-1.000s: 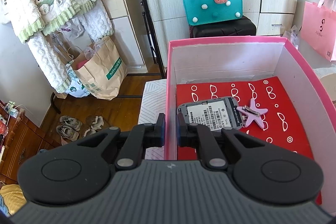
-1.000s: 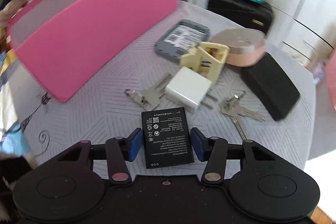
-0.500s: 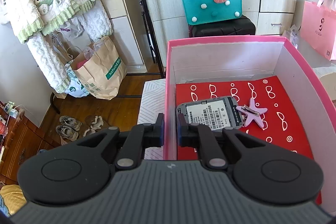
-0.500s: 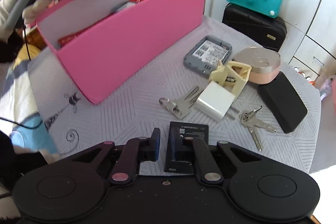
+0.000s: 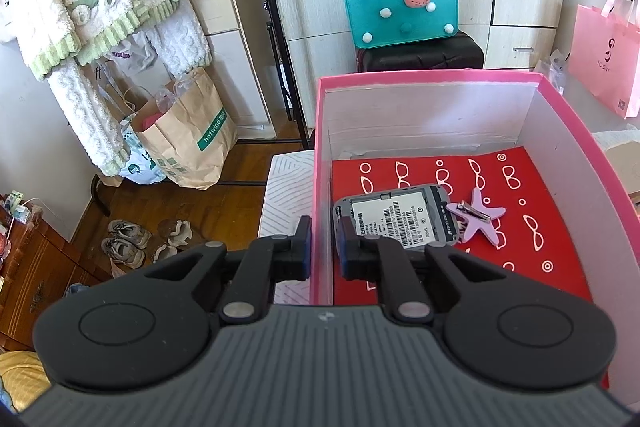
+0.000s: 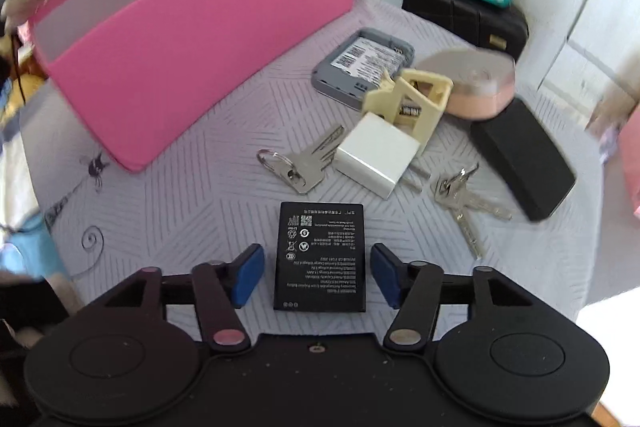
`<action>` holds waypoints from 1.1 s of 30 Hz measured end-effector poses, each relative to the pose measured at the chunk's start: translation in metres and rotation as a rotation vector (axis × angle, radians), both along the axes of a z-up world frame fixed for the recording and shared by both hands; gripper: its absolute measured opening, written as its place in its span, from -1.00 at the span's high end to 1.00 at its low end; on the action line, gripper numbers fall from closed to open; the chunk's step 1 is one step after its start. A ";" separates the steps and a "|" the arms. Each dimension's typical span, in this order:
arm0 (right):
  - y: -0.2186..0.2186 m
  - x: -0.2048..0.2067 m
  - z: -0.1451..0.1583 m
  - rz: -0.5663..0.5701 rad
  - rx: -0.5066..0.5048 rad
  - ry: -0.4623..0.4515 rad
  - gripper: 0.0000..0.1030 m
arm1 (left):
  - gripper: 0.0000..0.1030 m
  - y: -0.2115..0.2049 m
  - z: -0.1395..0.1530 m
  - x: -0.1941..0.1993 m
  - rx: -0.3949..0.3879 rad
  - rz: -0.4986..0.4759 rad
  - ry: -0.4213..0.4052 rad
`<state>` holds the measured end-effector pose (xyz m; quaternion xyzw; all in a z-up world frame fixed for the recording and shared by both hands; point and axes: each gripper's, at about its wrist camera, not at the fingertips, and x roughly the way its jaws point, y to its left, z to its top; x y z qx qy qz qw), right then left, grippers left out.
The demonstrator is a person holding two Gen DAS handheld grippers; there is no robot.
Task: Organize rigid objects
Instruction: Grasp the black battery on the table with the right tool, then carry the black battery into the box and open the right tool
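Bright daylight, fisheye warp, blurred edges

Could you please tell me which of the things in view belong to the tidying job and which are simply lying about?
Part of the job:
pink box, clamped at its wall by the left gripper
black battery, between the open right gripper
white charger
keys
grey device

Just lying about:
teal bag
paper bag
shoes

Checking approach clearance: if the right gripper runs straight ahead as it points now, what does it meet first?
The flat black rectangular battery, lying on the table between the open jaws of the right gripper. Past it, probably the white square charger, though depth is uncertain.
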<state>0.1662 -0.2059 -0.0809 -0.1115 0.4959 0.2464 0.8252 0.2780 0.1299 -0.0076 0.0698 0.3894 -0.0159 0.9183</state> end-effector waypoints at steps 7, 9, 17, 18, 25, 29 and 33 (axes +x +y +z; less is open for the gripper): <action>0.001 -0.001 0.001 -0.026 0.004 -0.030 -0.05 | 0.79 -0.002 0.000 -0.001 -0.001 -0.002 -0.011; 0.005 -0.006 0.002 -0.019 -0.020 -0.048 -0.05 | 0.79 -0.001 0.000 -0.001 0.001 0.000 -0.011; 0.012 -0.017 0.008 -0.012 -0.046 -0.106 -0.05 | 0.79 -0.001 0.000 -0.001 0.000 -0.001 -0.011; 0.012 -0.019 0.010 -0.013 -0.046 -0.116 -0.05 | 0.79 -0.001 0.000 -0.001 0.002 -0.002 -0.011; 0.014 -0.019 0.034 -0.007 -0.040 -0.179 -0.05 | 0.79 -0.001 0.000 -0.001 0.002 -0.002 -0.011; 0.021 -0.014 0.060 0.023 -0.035 -0.256 -0.05 | 0.79 0.000 0.000 -0.001 -0.009 0.004 -0.011; 0.034 -0.007 0.093 0.075 0.022 -0.363 -0.05 | 0.79 -0.002 -0.001 -0.002 -0.013 0.003 -0.018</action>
